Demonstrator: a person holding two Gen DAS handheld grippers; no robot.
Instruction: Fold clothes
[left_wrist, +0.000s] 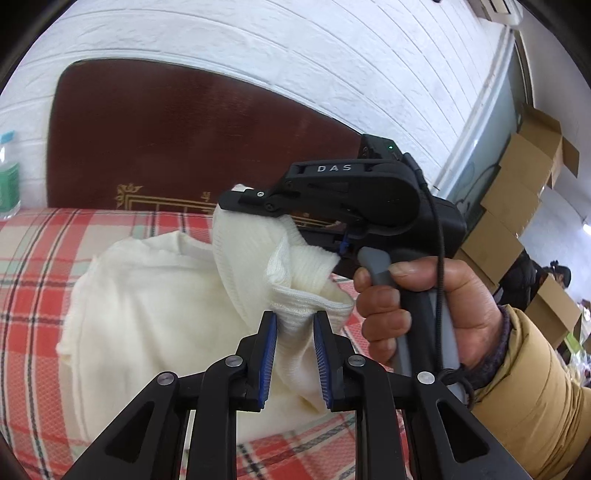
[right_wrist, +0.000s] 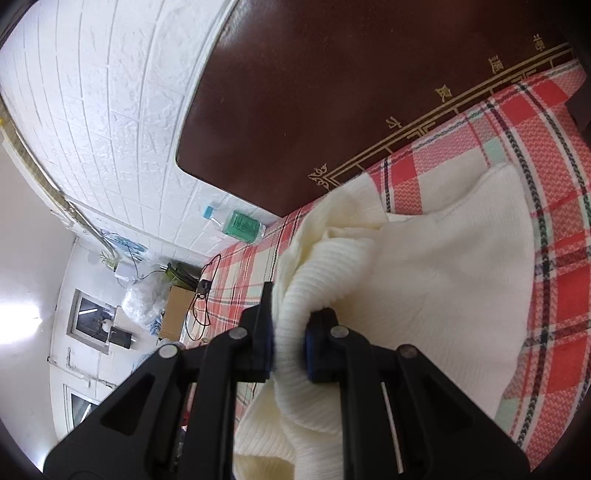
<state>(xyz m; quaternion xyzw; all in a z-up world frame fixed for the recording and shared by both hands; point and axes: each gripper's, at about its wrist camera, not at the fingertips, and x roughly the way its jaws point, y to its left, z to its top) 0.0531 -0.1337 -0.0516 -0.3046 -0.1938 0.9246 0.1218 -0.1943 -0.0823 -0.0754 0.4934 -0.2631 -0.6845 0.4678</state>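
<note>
A cream knitted sweater (left_wrist: 147, 295) lies on a red plaid bedspread (left_wrist: 33, 280), with part of it lifted off the bed. My left gripper (left_wrist: 294, 318) is shut on a ribbed edge of the sweater, the fabric bunched between its blue pads (left_wrist: 269, 350). The right gripper (left_wrist: 232, 198), black and held by a hand (left_wrist: 424, 314) in a tan sleeve, clamps another ribbed fold just above and behind. In the right wrist view the right gripper (right_wrist: 291, 314) is shut on a thick roll of the sweater (right_wrist: 443, 277), which drapes down onto the bedspread (right_wrist: 546, 110).
A dark red headboard (left_wrist: 166, 140) with gold trim stands behind the bed against a white brick wall (left_wrist: 332, 55). A green-labelled bottle (right_wrist: 242, 225) sits at the bed's corner, a black cable (right_wrist: 199, 295) lies nearby. Cardboard boxes (left_wrist: 517, 192) and a person (left_wrist: 557, 275) are at the right.
</note>
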